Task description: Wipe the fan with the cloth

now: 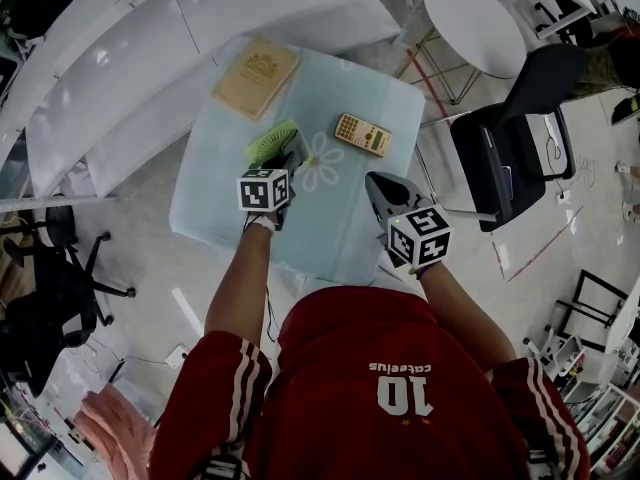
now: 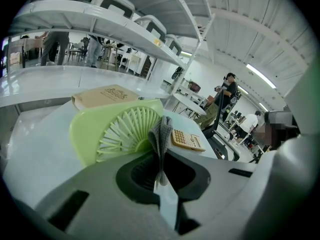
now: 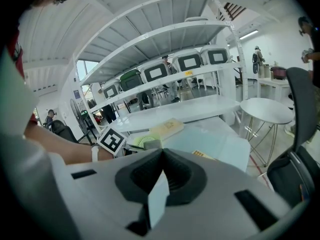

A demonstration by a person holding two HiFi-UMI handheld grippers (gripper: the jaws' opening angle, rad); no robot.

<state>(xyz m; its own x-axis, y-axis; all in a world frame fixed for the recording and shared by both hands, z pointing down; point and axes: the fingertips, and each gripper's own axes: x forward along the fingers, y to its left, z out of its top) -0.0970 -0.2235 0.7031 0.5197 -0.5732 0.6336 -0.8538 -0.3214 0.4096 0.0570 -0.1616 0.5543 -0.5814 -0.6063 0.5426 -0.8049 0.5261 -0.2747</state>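
A light green fan (image 1: 268, 144) stands on the pale glass table (image 1: 220, 218), beside the tip of my left gripper (image 1: 292, 160). In the left gripper view the fan (image 2: 117, 131) fills the left middle, grille facing the camera. My left gripper (image 2: 161, 176) is shut on a grey cloth (image 2: 161, 136), which sticks up from the jaws against the fan's right edge. My right gripper (image 1: 378, 184) hovers over the table's near right part, away from the fan. In its own view the right gripper (image 3: 161, 166) is shut with nothing between the jaws.
A tan book (image 1: 256, 76) lies at the table's far left. A yellow calculator (image 1: 361, 134) lies right of the fan. White shelving (image 1: 120, 58) runs behind the table. A black office chair (image 1: 520, 138) and a round white table (image 1: 475, 23) stand to the right.
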